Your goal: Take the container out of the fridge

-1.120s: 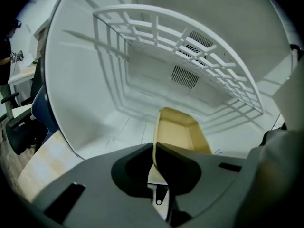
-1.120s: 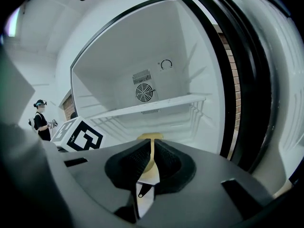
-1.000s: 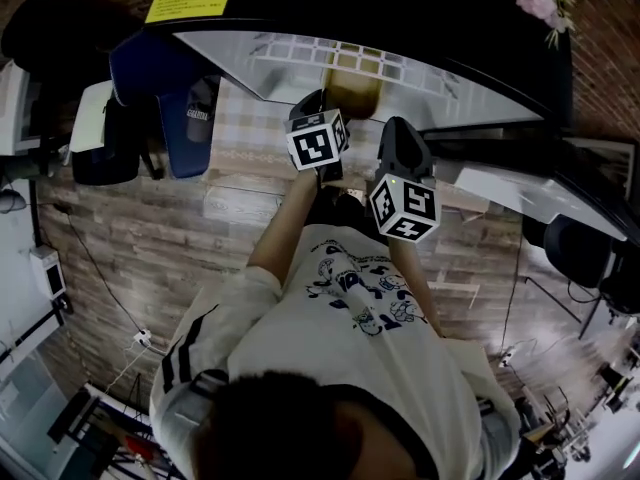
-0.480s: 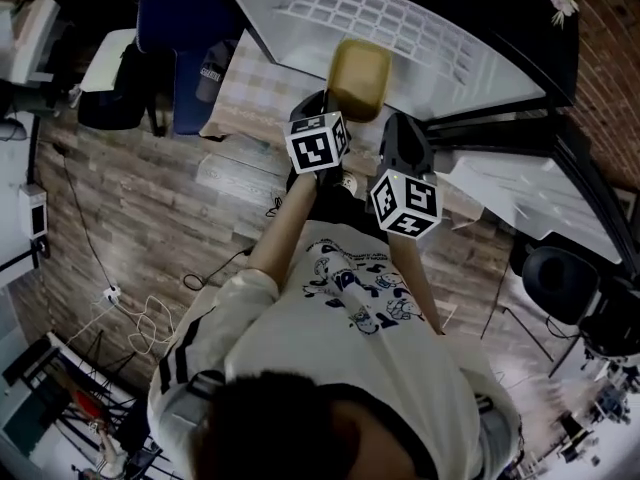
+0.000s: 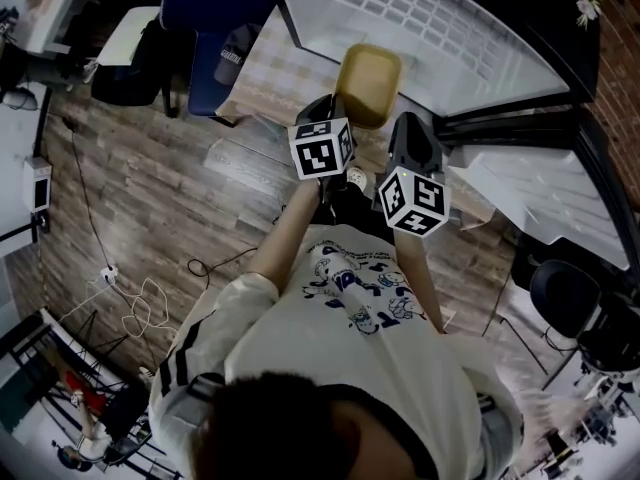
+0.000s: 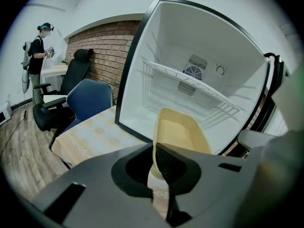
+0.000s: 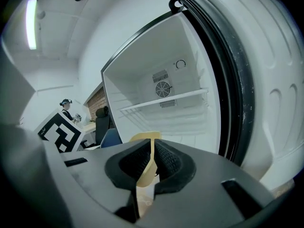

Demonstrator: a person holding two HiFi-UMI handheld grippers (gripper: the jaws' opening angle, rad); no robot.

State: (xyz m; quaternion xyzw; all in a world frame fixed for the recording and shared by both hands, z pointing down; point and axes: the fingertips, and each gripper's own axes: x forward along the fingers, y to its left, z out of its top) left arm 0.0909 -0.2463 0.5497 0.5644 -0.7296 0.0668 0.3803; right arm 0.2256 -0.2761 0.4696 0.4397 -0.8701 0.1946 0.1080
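Observation:
The yellow container point(image 5: 368, 85) is held out in front of the open white fridge point(image 5: 440, 38), clear of its inside. My left gripper point(image 5: 335, 118) is shut on the container's left rim, and my right gripper point(image 5: 392, 133) is shut on its right rim. In the left gripper view the container point(image 6: 179, 136) rises from between the jaws, open side facing right. The right gripper view shows the container's thin rim point(image 7: 148, 152) pinched between the pads, with the fridge point(image 7: 164, 96) behind it showing a bare wire shelf.
The fridge door point(image 7: 266, 89) stands open at the right. A blue chair point(image 5: 215, 13) and a low table with a checked cloth point(image 5: 262, 73) stand left of the fridge. A black office chair point(image 6: 76, 75) is by the brick wall, and a person point(image 6: 35, 53) stands far left.
Both grippers have drawn the container back out of the fridge and toward me. The view has swung, so the fridge now sits further up and right.

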